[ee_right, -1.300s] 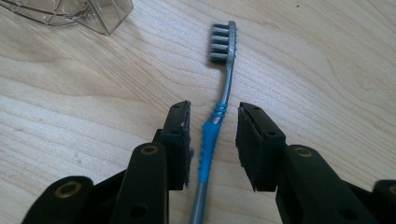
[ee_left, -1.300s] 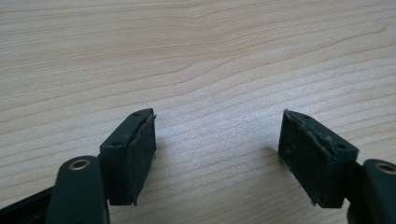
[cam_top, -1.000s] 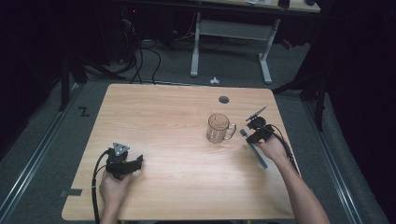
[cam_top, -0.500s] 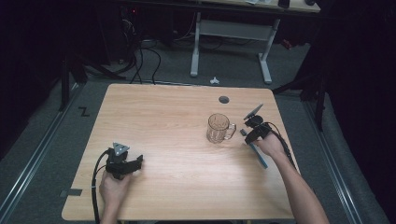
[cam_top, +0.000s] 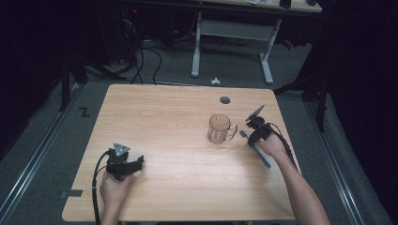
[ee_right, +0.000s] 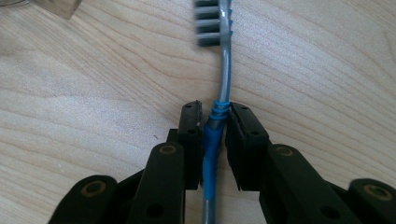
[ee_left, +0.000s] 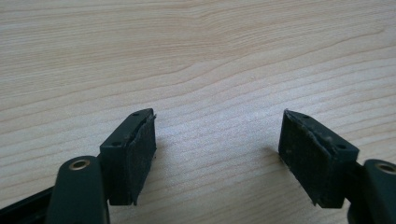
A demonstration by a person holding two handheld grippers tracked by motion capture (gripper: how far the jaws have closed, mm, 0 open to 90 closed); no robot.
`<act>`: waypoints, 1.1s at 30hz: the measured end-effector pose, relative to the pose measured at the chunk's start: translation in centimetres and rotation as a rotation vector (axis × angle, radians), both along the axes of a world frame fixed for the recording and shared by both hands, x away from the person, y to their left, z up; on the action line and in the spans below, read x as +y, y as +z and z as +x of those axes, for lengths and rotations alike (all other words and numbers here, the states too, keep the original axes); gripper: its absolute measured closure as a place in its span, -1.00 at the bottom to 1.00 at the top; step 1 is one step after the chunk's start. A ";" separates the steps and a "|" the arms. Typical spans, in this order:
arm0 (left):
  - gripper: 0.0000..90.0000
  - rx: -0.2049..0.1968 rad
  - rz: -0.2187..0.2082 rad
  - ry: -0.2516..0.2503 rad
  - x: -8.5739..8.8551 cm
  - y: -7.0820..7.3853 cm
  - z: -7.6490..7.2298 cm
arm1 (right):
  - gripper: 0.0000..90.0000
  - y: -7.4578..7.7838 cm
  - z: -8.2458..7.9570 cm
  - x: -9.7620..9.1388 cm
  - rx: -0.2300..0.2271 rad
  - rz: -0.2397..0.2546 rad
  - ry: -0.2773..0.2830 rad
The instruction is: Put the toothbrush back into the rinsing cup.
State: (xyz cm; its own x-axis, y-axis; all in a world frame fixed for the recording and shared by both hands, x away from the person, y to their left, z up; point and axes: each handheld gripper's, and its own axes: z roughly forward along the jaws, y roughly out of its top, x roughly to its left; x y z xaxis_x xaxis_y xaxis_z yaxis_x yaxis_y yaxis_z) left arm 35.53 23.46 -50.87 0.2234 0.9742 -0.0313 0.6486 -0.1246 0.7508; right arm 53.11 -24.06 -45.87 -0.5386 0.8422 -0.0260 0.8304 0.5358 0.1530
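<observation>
Toothbrush (ee_right: 219, 84): bristle head blurred at 12 o'clock, top cut by edge; handle end hidden beneath the right gripper (ee_right: 215, 126). Mug (ee_right: 56, 7): only a corner shows, 11 o'clock, cropped.

Bare table (cam_top: 169, 122) lies open between the grippers; a glass mug (cam_top: 218, 129) stands just left of the right gripper (cam_top: 252, 137), blocking passage there
</observation>
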 end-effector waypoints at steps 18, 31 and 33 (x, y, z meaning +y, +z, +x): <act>-0.38 -0.001 0.002 0.000 0.0 0.0 0.0 | 0.76 0.0 -0.1 -0.2 0.003 -0.009 0.016; -0.38 0.000 0.003 0.000 0.0 0.0 0.0 | 0.77 0.9 -0.6 -0.2 -0.032 0.048 0.030; -0.38 -0.001 0.003 0.000 0.0 0.0 0.0 | 0.77 1.1 -0.7 -0.3 -0.045 0.053 0.032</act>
State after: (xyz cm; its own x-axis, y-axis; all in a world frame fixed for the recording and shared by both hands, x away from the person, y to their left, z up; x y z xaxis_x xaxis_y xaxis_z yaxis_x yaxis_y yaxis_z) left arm 35.53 23.43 -50.88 0.2236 0.9743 -0.0279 0.6482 -0.1272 0.7507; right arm 52.40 -24.33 -44.73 -0.5648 0.8252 -0.0064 0.8045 0.5523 0.2186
